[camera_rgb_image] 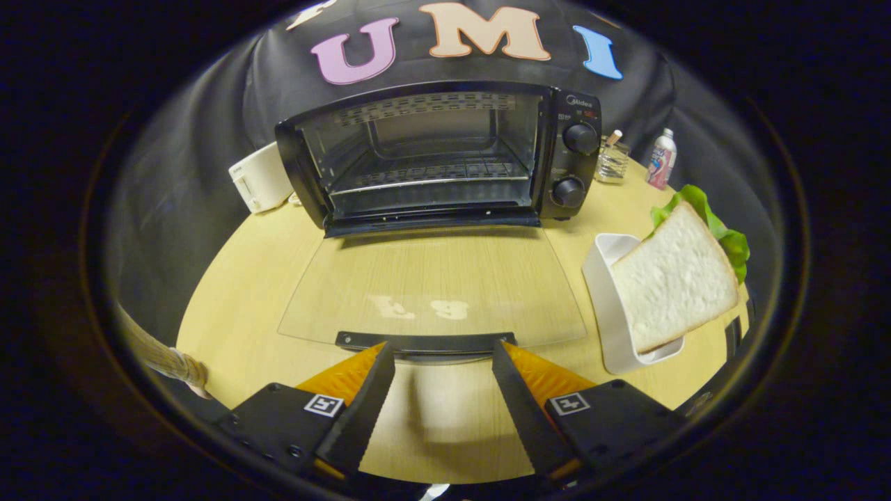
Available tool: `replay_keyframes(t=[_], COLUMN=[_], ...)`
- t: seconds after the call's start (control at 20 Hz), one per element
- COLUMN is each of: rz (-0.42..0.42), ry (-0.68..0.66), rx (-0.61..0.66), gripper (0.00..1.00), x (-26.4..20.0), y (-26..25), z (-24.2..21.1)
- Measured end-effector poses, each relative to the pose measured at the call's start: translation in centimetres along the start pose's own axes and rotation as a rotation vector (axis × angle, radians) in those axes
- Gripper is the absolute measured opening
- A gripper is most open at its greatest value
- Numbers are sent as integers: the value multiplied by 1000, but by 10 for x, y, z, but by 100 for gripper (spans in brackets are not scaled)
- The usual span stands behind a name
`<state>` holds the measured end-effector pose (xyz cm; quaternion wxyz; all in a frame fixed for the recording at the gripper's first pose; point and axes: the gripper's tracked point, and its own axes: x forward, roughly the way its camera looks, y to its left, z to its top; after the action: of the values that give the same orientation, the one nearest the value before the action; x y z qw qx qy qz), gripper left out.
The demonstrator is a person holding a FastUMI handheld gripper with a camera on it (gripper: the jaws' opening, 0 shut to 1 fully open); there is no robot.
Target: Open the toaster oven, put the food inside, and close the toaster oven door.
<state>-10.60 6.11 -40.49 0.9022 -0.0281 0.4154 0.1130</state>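
The toaster oven [438, 156] is seen with its glass door [431, 292] laid flat on the surface [243, 278]; the gripper [443, 355] is held released at the door's handle [424, 341]; a sandwich [675, 278] is propped in a white dish [612, 327] alongside.

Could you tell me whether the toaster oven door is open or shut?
Open: the glass door lies flat on the table before the empty toaster oven; the open gripper holds nothing.
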Motion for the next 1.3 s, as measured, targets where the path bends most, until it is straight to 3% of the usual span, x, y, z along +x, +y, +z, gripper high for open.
replay_keyframes(t=[0.3, 0.7, 0.9, 1.1, 1.3], rz=[155, 308, 294, 206, 87], ry=[37, 34, 23, -10, -9], rx=[67, -16, -44, -74, -140], gripper=[88, 86, 86, 86, 86], x=[-15, -71, -106, -136, -125], y=[8, -2, -47, -110, -168], z=[15, 46, 68, 104, 120])
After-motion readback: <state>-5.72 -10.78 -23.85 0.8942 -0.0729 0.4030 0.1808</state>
